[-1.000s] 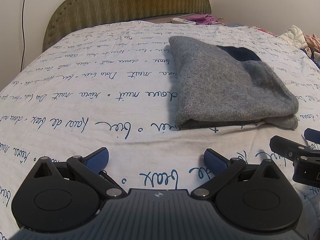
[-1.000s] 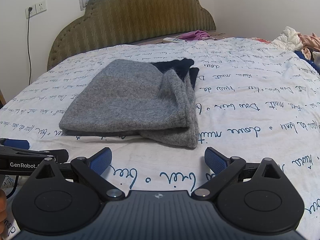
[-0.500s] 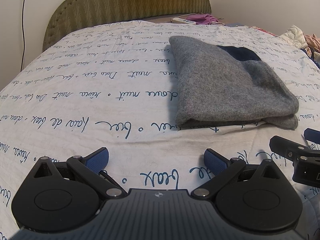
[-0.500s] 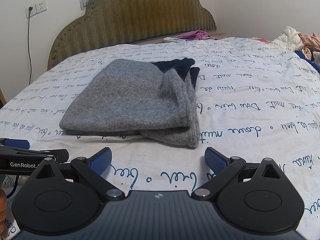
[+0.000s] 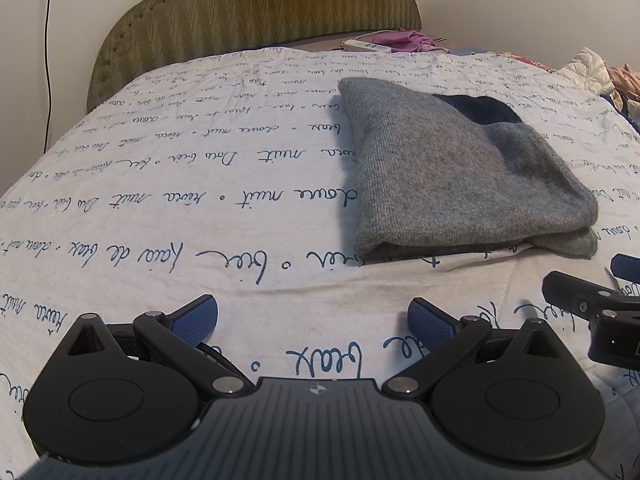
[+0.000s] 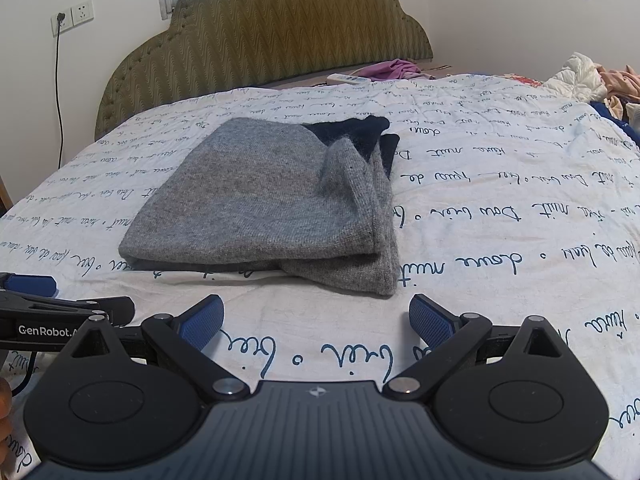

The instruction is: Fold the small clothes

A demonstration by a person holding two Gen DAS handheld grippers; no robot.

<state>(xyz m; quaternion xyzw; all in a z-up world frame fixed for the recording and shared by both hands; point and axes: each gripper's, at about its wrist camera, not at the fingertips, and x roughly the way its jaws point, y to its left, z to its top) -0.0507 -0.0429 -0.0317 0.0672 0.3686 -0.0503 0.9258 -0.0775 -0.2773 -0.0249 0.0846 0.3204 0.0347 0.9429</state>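
Observation:
A grey knit garment with a dark navy part lies folded on the bed, right of centre in the left wrist view (image 5: 448,184) and left of centre in the right wrist view (image 6: 272,196). My left gripper (image 5: 313,316) is open and empty, near the bed's front, short of the garment and to its left. My right gripper (image 6: 316,316) is open and empty, just in front of the garment's near edge. Each gripper shows at the other view's edge: the right one (image 5: 592,304), the left one (image 6: 60,308).
The bed has a white cover with blue script (image 5: 200,184) and an olive padded headboard (image 6: 272,36). A power strip (image 6: 346,78) and purple cloth (image 6: 394,69) lie at the head. A heap of clothes (image 6: 592,80) sits at the far right.

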